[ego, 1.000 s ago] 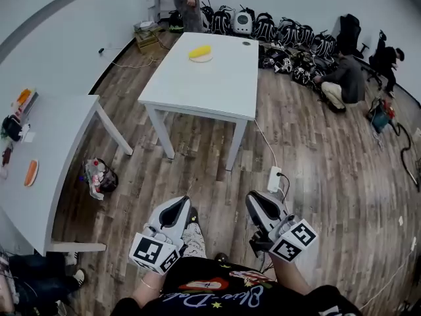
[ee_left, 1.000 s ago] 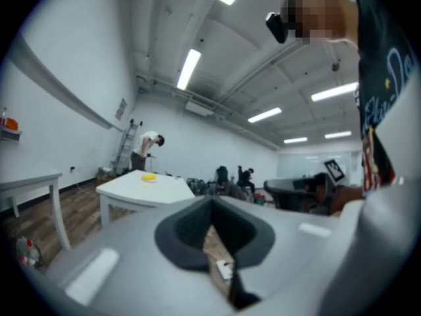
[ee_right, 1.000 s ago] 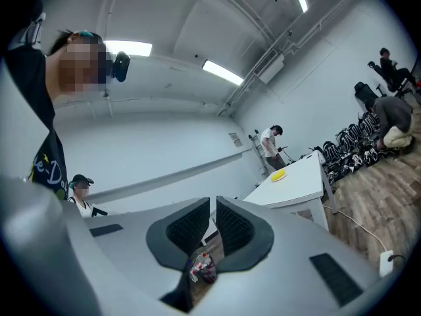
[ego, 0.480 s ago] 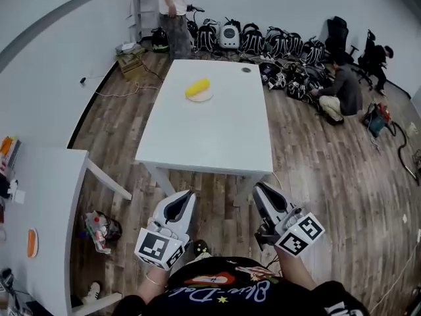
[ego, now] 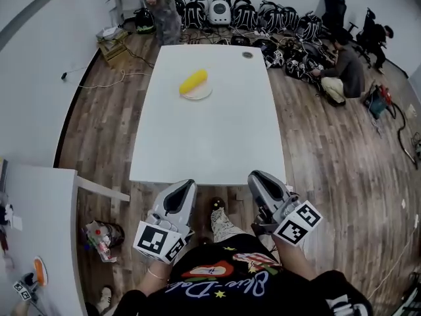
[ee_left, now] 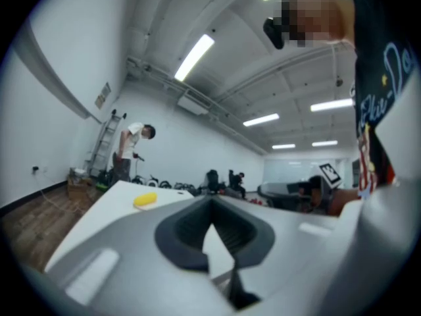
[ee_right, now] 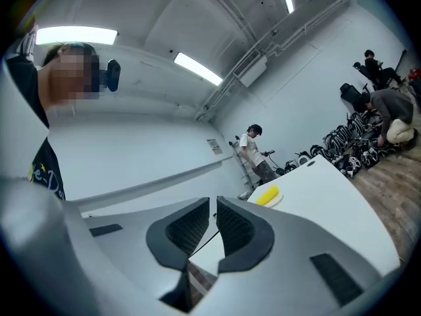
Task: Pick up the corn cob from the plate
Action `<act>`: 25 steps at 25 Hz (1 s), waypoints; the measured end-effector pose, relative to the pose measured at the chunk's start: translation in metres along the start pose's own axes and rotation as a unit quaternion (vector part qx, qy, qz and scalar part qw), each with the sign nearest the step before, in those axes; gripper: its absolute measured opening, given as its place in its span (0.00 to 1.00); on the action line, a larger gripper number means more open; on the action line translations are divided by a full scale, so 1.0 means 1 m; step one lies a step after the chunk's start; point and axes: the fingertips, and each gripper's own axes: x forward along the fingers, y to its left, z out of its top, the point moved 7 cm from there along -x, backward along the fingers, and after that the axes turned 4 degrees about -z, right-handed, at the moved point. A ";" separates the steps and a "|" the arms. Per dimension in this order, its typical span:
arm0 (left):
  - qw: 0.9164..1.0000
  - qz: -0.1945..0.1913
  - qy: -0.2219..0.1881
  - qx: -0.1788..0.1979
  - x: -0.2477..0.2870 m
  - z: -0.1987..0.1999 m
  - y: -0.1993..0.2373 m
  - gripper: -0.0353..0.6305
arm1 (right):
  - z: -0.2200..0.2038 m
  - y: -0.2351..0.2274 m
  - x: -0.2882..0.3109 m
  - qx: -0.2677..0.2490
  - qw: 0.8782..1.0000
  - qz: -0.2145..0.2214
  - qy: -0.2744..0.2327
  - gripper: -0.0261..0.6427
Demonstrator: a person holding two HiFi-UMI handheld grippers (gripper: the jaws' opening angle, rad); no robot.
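Note:
A yellow corn cob point(ego: 193, 81) lies on a small pale plate point(ego: 198, 93) toward the far end of a white table point(ego: 210, 143). Both grippers hang level at the table's near edge, well short of the cob. My left gripper point(ego: 187, 186) has its jaws together with nothing between them. My right gripper point(ego: 257, 177) is likewise shut and empty. The left gripper view shows the corn cob point(ee_left: 145, 200) far off beyond the left gripper point(ee_left: 212, 199). In the right gripper view the corn cob point(ee_right: 267, 195) sits beyond the right gripper point(ee_right: 216, 199).
A small dark round object point(ego: 247, 54) lies at the table's far end. A person point(ego: 161, 5) stands beyond the table, near a row of backpacks point(ego: 263, 15). Another person point(ego: 345, 74) crouches at the right. A second table point(ego: 33, 203) and a floor bag point(ego: 99, 237) are at the left.
The white table with the corn has come much closer in view; both shut grippers have travelled forward together up to its near edge.

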 end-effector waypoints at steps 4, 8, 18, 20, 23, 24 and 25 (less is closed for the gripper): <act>0.999 0.031 0.004 0.008 0.043 0.017 0.057 0.04 | 0.027 -0.037 0.073 0.014 1.000 0.027 0.005 0.07; 0.999 0.043 -0.002 0.025 0.091 0.031 0.100 0.04 | 0.048 -0.074 0.136 0.036 0.998 0.054 0.001 0.07; 0.995 0.095 0.027 -0.023 0.119 0.015 0.172 0.04 | 0.061 -0.153 0.305 -0.141 0.945 0.231 0.182 0.29; 0.993 0.111 0.040 -0.029 0.116 0.013 0.190 0.04 | 0.059 -0.165 0.352 -0.234 0.908 0.260 0.229 0.32; 0.989 0.122 0.078 0.001 0.116 0.011 0.213 0.04 | 0.040 -0.179 0.420 -0.368 0.829 0.288 0.308 0.36; 0.989 0.126 0.077 -0.006 0.116 0.012 0.220 0.04 | 0.032 -0.184 0.439 -0.404 0.799 0.295 0.333 0.38; 0.989 0.131 0.066 -0.025 0.116 0.012 0.226 0.04 | 0.024 -0.190 0.456 -0.431 0.774 0.300 0.354 0.39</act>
